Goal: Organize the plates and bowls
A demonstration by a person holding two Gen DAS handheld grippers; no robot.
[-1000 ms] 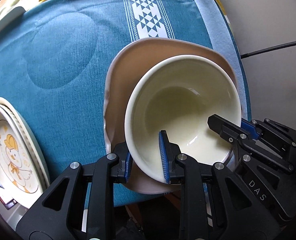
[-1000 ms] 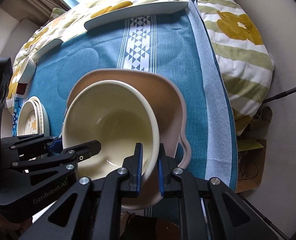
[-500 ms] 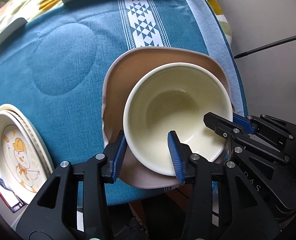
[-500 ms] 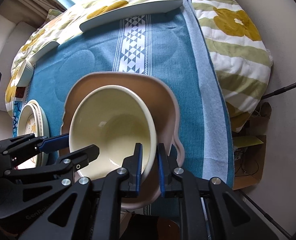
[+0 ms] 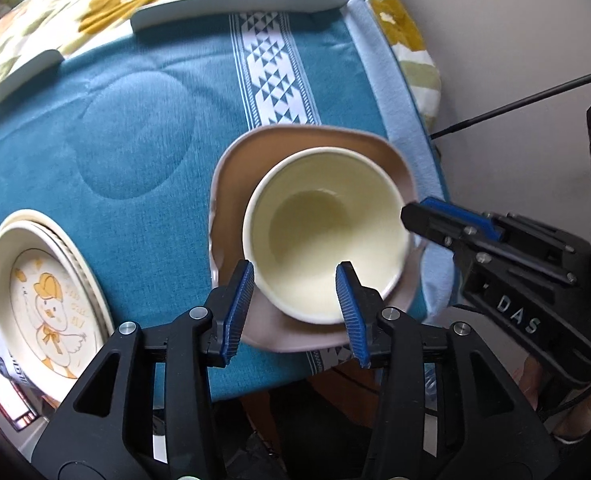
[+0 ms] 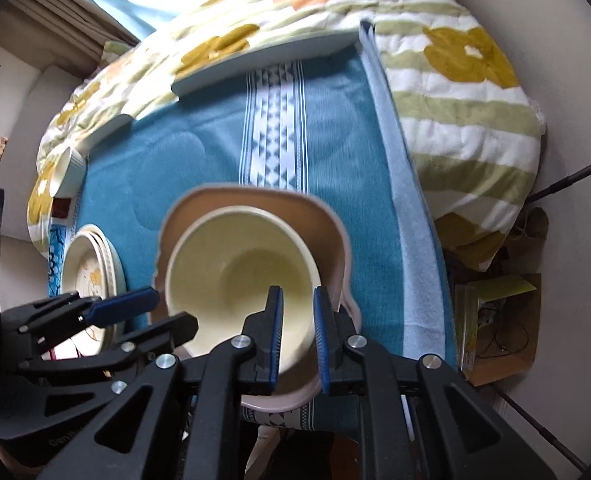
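A cream bowl (image 5: 323, 232) stands inside a pinkish-brown plate (image 5: 235, 168) near the front edge of the teal tablecloth (image 5: 135, 140). My left gripper (image 5: 295, 308) hovers open over the bowl's near rim, its blue pads clear of it. My right gripper (image 5: 417, 210) comes in from the right, shut on the bowl's right rim. In the right wrist view the bowl (image 6: 235, 272) has its wall pinched between the right gripper's (image 6: 298, 338) pads. The plate (image 6: 255, 200) lies beneath, and the left gripper (image 6: 171, 312) is open at the left.
A stack of cream plates with a duck picture (image 5: 47, 300) sits at the cloth's left edge. A small ribbed white bowl (image 6: 69, 172) stands farther back. Two pale boards (image 5: 239, 4) lie at the far edge on a flowered quilt (image 6: 455, 92). Boxes (image 6: 503, 320) crowd the floor at right.
The left gripper's jaws have opened off the bowl's near rim and lifted away. The tilted bowl now sits more level in the plate. Both cameras have risen.
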